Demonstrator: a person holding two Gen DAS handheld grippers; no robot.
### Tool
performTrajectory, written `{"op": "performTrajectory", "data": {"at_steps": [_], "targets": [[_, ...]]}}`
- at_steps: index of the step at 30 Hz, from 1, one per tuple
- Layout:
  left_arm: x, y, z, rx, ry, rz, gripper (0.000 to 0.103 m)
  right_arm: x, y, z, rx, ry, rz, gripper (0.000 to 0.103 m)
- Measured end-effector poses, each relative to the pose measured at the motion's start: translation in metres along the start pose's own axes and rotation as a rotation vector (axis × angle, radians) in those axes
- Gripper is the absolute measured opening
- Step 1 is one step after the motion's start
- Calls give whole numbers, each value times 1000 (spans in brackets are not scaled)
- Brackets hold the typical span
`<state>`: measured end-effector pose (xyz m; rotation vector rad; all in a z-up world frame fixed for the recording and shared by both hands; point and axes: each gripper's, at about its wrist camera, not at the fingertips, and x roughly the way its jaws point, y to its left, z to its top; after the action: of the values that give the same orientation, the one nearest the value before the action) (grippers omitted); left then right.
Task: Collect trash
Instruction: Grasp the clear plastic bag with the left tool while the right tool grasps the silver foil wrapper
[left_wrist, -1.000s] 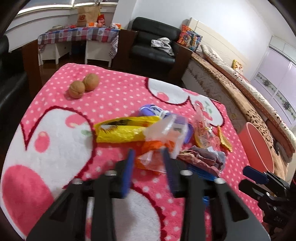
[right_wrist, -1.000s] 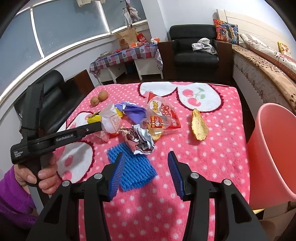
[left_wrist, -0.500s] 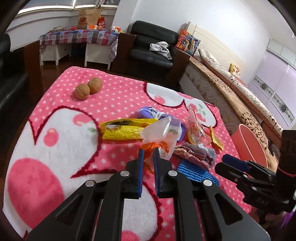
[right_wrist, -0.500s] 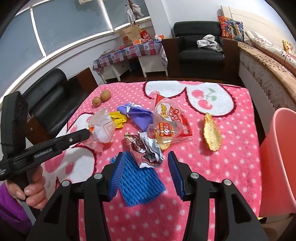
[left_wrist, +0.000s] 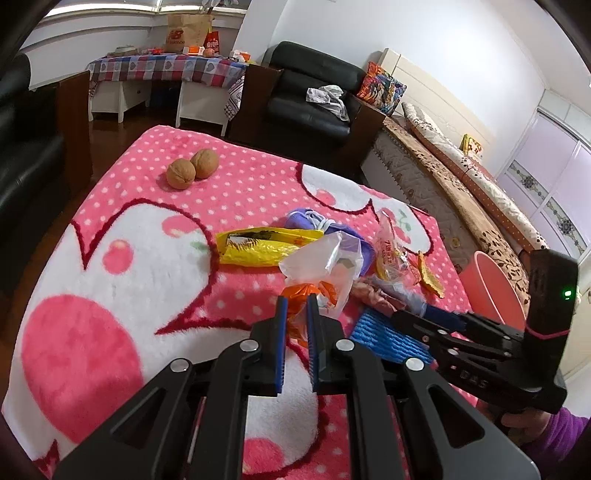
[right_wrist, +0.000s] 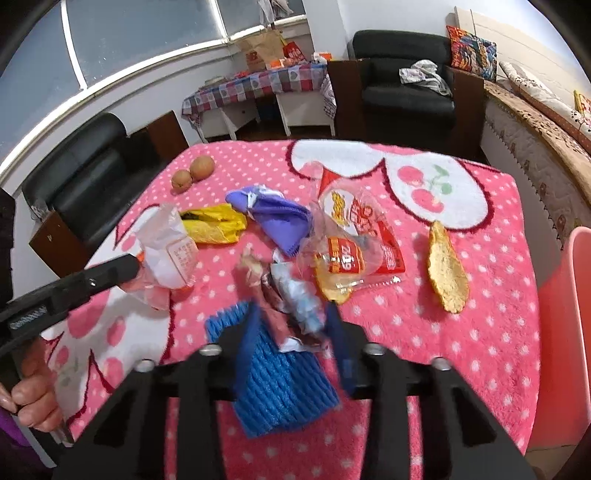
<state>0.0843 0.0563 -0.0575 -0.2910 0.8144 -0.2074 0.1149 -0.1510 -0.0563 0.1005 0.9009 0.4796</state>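
Trash lies on a pink dotted blanket (left_wrist: 122, 258). My left gripper (left_wrist: 296, 301) is shut on a clear plastic bag with orange inside (left_wrist: 317, 266), which also shows in the right wrist view (right_wrist: 166, 254). My right gripper (right_wrist: 293, 317) is open, its fingers either side of a crumpled foil wrapper (right_wrist: 291, 295), above a blue foam net (right_wrist: 280, 384). Nearby lie a yellow wrapper (left_wrist: 262, 247), a purple cloth (right_wrist: 277, 218), a red snack bag (right_wrist: 354, 240) and a peel (right_wrist: 445, 273).
A pink bin (right_wrist: 565, 332) stands off the blanket's right edge; it also shows in the left wrist view (left_wrist: 491, 288). Two walnuts (left_wrist: 192, 168) sit at the far left. A black armchair (left_wrist: 314, 99), a bed and a cluttered table stand beyond.
My left gripper closed on the clear plastic bag and lifted it slightly. My right gripper moved forward and down over the foil wrapper and blue net, staying open.
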Motion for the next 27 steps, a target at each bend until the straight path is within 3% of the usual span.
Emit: {"op": "performTrajectory", "data": {"at_steps": [1,4,7,27], "targets": [[-1,0,0,0,-1,0,9,0,-1,-1,3,-1,2,20],[-3,-1,-1,-1,-3,-2,9,-7,-2,-3,9,-20,9,12],[-6,-4,0,2,-9,-6,9,-16,-4,-5,15,-38,17,9],[-21,-54,3,81,-36,-65,9,-102,-30,-29,103,-166,33,8]]}}
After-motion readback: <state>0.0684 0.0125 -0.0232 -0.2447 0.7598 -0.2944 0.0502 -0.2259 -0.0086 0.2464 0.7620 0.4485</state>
